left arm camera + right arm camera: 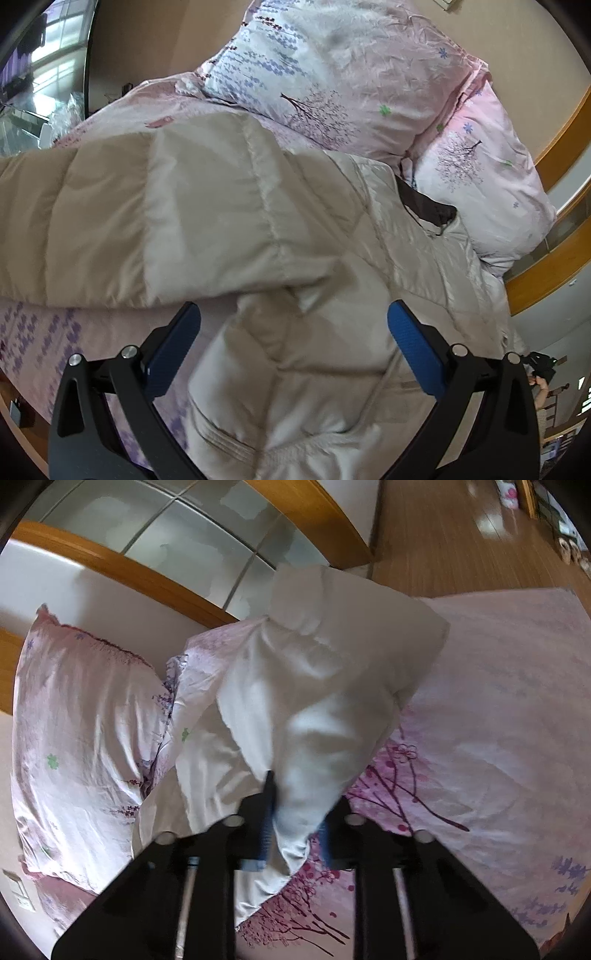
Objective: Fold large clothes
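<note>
A large beige quilted jacket (258,229) lies on the bed, one sleeve folded across its body; a dark collar lining (424,206) shows at its right. My left gripper (293,325) is open just above the jacket's lower part, blue pads wide apart, holding nothing. In the right wrist view, my right gripper (295,812) is shut on a part of the pale jacket fabric (325,686), which rises lifted and bunched above the bed.
Two pink floral pillows (351,74) (85,720) lie at the head of the bed. The pink floral sheet (498,720) covers the bed. A wooden bed frame (122,568) and wooden floor (443,535) lie beyond.
</note>
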Demonstrator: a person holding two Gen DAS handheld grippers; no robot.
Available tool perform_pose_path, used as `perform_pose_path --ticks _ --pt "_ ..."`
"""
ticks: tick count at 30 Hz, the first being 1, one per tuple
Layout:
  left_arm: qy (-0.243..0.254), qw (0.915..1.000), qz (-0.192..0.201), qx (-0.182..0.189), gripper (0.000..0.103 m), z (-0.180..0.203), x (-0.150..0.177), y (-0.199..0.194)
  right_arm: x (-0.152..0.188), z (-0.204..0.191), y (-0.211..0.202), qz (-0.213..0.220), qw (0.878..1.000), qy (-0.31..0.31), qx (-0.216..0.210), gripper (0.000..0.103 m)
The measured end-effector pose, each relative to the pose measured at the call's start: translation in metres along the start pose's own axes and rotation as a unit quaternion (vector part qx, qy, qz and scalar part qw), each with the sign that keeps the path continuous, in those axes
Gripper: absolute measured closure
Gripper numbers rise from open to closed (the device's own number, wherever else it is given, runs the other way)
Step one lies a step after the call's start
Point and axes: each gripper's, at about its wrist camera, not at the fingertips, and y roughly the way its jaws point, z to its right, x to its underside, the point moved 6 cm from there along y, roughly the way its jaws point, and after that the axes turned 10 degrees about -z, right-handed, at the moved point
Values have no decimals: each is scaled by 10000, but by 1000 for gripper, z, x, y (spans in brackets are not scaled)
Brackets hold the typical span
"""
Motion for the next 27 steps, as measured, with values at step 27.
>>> perform_pose_path --ticks 27 --pt "-477 9957 726 306 2 -67 -10 -38 244 -328 -83 785 8652 -4750 -1402 96"
